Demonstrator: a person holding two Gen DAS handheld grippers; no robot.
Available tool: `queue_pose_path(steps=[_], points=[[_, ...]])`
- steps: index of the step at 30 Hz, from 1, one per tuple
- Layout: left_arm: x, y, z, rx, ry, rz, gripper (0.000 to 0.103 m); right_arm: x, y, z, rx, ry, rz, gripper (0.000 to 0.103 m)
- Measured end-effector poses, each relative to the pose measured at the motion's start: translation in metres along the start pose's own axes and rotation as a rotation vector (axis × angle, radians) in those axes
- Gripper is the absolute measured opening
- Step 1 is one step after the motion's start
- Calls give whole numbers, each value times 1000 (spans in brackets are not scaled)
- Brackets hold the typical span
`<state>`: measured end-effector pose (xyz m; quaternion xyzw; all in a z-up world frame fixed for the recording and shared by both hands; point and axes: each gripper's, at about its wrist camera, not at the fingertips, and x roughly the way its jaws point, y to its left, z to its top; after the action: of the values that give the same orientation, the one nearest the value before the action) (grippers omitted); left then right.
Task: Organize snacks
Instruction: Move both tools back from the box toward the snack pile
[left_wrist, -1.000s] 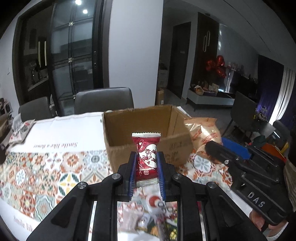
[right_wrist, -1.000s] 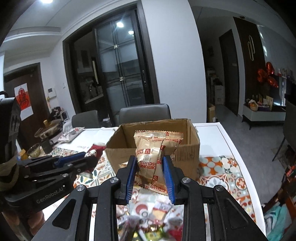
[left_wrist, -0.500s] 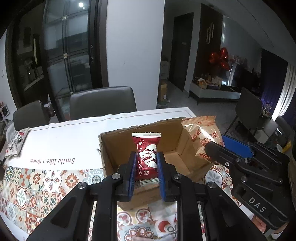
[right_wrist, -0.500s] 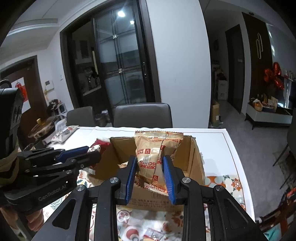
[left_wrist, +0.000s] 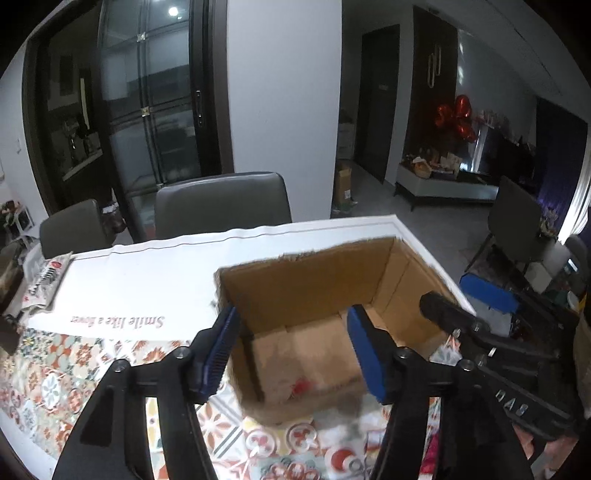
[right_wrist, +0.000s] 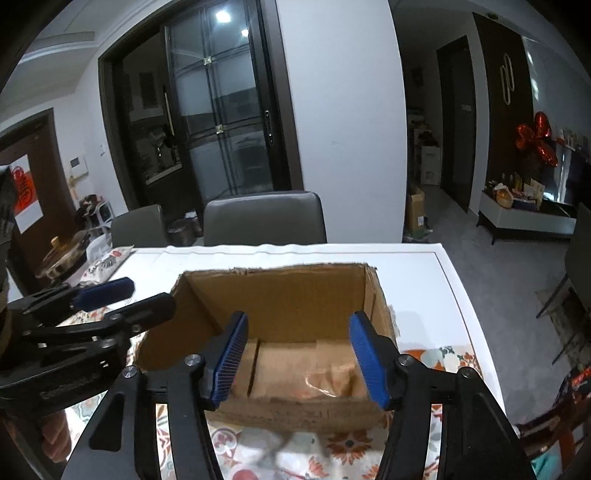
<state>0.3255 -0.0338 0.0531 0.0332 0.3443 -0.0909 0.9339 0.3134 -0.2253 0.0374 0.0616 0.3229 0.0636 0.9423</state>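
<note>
We hold both the left tongs (left_wrist: 291, 350) and right tongs (right_wrist: 299, 356) spread wide and empty over the open brown cardboard box (right_wrist: 280, 295), snack packets blurred on its floor, so next we judge a reach toward loose snacks on the patterned worktop (left_wrist: 55, 380).

Dim room, lit by ceiling lamps seen in the glass door (right_wrist: 221, 122).
Both fisheye views bend at black corners; the box (left_wrist: 314, 295) bottom and the tablecloth (left_wrist: 55, 369) nearby are blurred.
</note>
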Motion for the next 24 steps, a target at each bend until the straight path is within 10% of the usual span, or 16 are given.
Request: queue_pose_path(steps=[24], points=[[-118, -33, -103, 51, -150, 14, 74, -125, 5, -99, 2, -74, -33, 62]])
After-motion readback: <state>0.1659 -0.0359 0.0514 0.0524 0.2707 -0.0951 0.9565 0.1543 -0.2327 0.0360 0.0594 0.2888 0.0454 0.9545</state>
